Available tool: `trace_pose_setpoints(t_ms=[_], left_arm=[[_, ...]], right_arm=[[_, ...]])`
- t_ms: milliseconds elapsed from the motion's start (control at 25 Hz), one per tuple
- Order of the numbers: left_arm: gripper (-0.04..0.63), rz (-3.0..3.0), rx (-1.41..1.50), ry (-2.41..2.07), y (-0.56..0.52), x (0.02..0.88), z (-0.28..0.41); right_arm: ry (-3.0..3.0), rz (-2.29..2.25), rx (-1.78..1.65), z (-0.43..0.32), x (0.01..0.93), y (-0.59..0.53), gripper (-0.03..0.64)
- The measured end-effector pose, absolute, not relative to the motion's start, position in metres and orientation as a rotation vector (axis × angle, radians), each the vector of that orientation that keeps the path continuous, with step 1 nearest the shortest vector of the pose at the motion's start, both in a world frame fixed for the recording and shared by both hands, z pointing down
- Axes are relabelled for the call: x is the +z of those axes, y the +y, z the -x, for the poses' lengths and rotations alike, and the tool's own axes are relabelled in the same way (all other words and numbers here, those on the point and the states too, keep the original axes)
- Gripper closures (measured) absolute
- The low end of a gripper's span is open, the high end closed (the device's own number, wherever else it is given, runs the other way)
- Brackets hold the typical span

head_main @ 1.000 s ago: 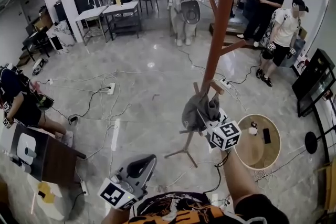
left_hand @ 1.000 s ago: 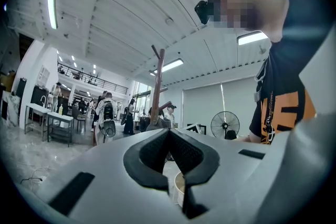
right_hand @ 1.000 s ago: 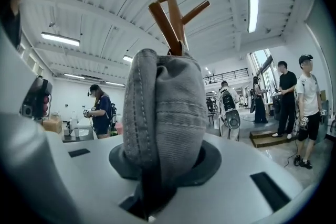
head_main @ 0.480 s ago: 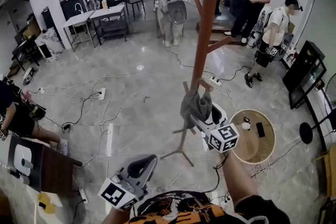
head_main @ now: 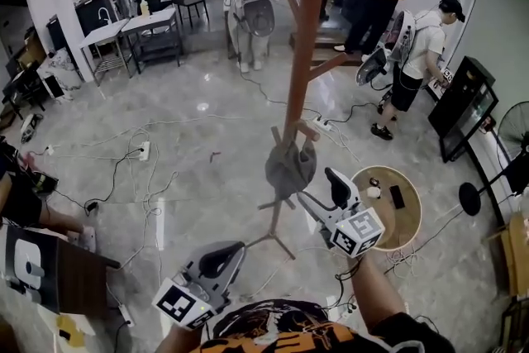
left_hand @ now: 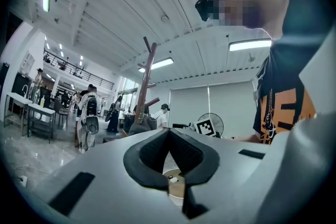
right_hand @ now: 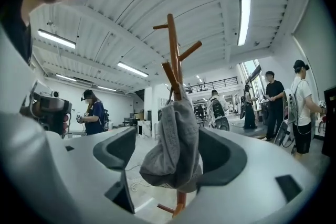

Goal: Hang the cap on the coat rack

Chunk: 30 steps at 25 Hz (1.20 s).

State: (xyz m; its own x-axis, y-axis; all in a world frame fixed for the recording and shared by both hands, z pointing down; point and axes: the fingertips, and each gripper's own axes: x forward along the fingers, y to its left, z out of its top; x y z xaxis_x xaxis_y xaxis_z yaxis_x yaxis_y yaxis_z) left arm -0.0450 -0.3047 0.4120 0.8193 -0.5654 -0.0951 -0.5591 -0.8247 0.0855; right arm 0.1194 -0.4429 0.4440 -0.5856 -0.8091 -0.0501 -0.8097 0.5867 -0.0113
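**Cap is on the rack, right gripper is letting go**

Head view: the cap (head_main: pixel 289 168) is hanging low on the rack (head_main: pixel 302 54), slumped against the wood. The right gripper (head_main: pixel 324 193) is sitting just beside the rack on the near side. Its jaws have just been opening and are now spread wide, pinching nothing. The left gripper (head_main: pixel 225 254) is idling well back from the rack, close to the person's body.

Left gripper view: the jaws are meeting tip to tip with nothing between them, the dark pads (left_hand: pixel 149 152) forming a V. The rack is standing well beyond them.

Right gripper view: the cap is dangling from a peg (right_hand: pixel 168 73), framed in the gap between this gripper's pads (right_hand: pixel 118 149). Neither pad is pressing on it.

By my reading the hanging is done and the retreat is the step in hand. It wants the jaws kept wide and a straight, level draw away from the rack, so that no pad snags the cloth and tugs it off the peg.

The cap is looking like soft grey fabric, folded and saggy. The rack is brown round-sectioned wood with angled pegs. The pads are looking dark, matte and rubbery against smooth pale bodies.
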Motion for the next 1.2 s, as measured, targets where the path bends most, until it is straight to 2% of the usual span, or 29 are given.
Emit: trace_pose_setpoints(t_ms=[400,680,1040,1200], left_arm=[[0.574,-2.977,-0.181,-0.804,-0.309,0.409,0.025],[0.574,-2.985,-0.19,-0.772,-0.31,0.407,0.019],[0.574,-3.009,-0.213,-0.756,-0.307,0.401,0.013],[0.574,-3.019,-0.214,-0.757,-0.307,0.399,0.012]], right_arm=[[2.765,1.261,0.109,-0.103,0.397,-0.377,0.329],[2.774,1.281,0.089,-0.101,0.399,-0.339,0.378],[2.668,1.351,0.014,-0.103,0.401,-0.32,0.502],[2.662,1.373,0.057,-0.098,0.399,-0.32,0.589]])
